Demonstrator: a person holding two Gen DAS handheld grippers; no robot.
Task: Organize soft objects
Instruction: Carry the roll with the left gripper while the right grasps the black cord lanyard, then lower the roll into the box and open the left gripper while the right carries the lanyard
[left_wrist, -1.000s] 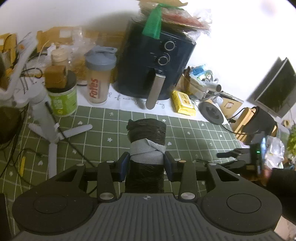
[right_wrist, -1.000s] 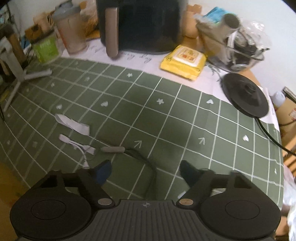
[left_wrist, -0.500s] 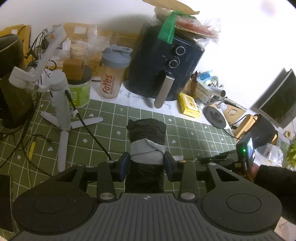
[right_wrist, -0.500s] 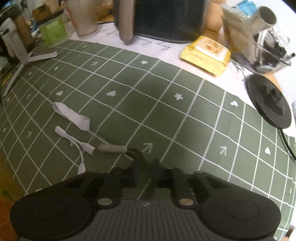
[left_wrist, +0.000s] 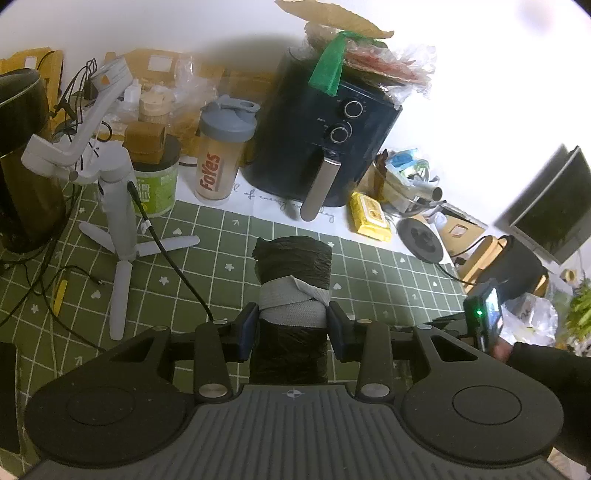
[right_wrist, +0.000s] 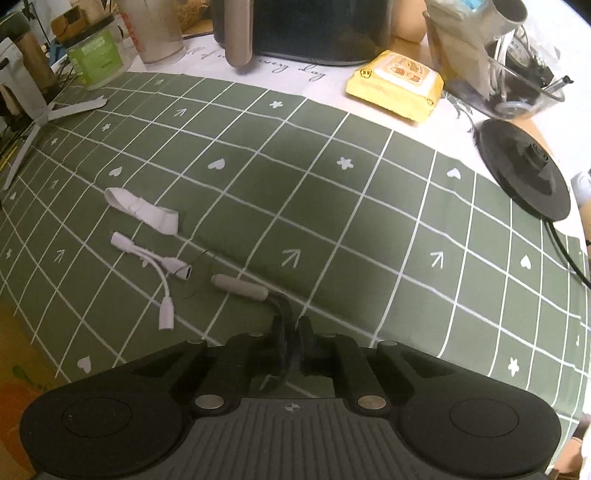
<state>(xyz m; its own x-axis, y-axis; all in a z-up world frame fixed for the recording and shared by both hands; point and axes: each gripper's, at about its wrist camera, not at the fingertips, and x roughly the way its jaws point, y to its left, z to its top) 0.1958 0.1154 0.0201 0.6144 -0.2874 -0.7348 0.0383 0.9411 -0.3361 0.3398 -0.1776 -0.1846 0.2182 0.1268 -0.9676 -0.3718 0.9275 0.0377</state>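
The right gripper (right_wrist: 291, 332), wide apart a second ago, has just closed on the black cord (right_wrist: 282, 314) at six o'clock, ready to lift. The left gripper (left_wrist: 291, 325) clamps the black roll (left_wrist: 293, 266), keeping it clear of the tablecloth (right_wrist: 332, 192).

Warm indoor light, fairly dim over the green tablecloth (right_wrist: 332, 206); the far white wall (left_wrist: 480, 92) blows out to glare; straight lines bow near the edges; far clutter looks soft; corners fall black.
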